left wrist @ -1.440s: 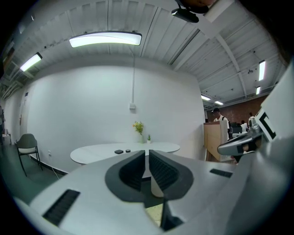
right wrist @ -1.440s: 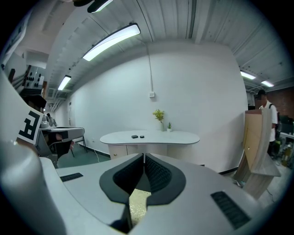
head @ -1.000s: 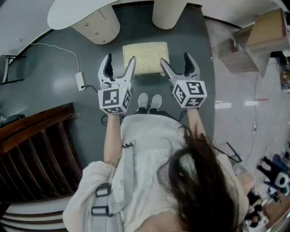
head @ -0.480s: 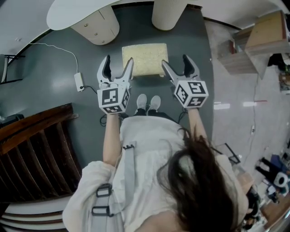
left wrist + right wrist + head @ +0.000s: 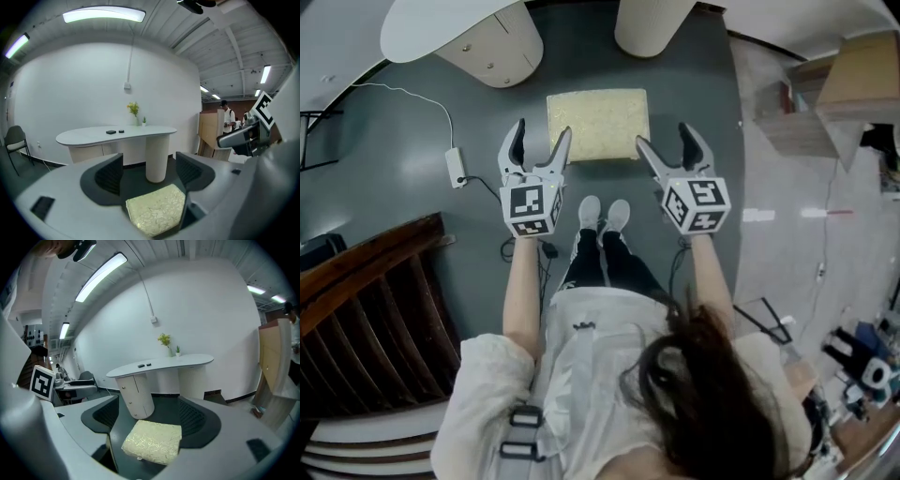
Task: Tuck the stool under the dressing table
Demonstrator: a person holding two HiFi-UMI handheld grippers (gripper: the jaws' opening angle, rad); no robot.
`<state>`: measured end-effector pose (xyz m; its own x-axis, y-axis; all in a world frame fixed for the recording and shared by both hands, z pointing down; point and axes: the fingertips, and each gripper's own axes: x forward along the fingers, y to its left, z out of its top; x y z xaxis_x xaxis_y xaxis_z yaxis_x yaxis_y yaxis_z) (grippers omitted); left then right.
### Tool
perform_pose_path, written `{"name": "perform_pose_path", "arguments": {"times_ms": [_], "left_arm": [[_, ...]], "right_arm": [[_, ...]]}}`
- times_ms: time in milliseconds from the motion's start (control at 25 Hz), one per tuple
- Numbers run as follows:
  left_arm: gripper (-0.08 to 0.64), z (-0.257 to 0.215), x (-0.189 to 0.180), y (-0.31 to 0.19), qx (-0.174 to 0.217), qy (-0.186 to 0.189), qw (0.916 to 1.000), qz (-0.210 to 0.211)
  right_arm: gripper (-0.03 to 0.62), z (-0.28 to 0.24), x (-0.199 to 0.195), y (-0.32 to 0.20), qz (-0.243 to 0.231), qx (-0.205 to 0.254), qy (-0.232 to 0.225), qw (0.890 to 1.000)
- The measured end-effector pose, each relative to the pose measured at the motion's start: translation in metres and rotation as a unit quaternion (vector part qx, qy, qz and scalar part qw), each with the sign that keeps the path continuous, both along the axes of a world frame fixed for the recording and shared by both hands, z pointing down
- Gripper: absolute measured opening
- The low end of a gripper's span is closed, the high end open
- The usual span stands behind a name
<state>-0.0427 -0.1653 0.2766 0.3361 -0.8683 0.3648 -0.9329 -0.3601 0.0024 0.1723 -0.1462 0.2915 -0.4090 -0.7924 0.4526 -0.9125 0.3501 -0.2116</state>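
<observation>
The stool (image 5: 598, 123) has a pale yellow patterned cushion and stands on the dark floor in front of the white dressing table (image 5: 450, 28), out from under it. My left gripper (image 5: 537, 150) is open, held just short of the stool's near left corner. My right gripper (image 5: 667, 147) is open near the stool's right corner. Neither touches it. The stool (image 5: 155, 212) lies low between the jaws in the left gripper view, with the table (image 5: 117, 135) behind. In the right gripper view the stool (image 5: 153, 441) sits before the table (image 5: 159, 363).
A white power strip (image 5: 451, 167) with its cable lies on the floor to the left. A dark wooden slatted frame (image 5: 370, 309) stands at the lower left. Wooden boxes (image 5: 844, 75) are at the right. The table's round pedestals (image 5: 652, 23) flank the gap behind the stool.
The person has straightened and stepped slightly back; both grippers stay open near the stool's front corners, lifted a little toward it. The stool has not moved.
</observation>
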Motion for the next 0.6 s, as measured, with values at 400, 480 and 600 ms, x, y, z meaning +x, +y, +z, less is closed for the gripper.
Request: {"name": "perform_pose_path", "arguments": {"times_ms": [400,480,600], "left_arm": [[0.336,0.146,-0.016,0.005,-0.066,-0.007,0.9978,-0.005],[0.336,0.173,-0.022,0.004,-0.075,-0.014,0.997,-0.004],[0.336,0.214,-0.03,0.003,-0.094,-0.014,0.9954,-0.011]], "right_arm": [[0.387,0.117,0.008,-0.02,-0.01,-0.035,0.045,0.998],[0.387,0.142,0.01,-0.028,-0.005,-0.04,0.049,0.998],[0.387,0.182,0.011,-0.035,-0.002,-0.053,0.057,0.997]]}}
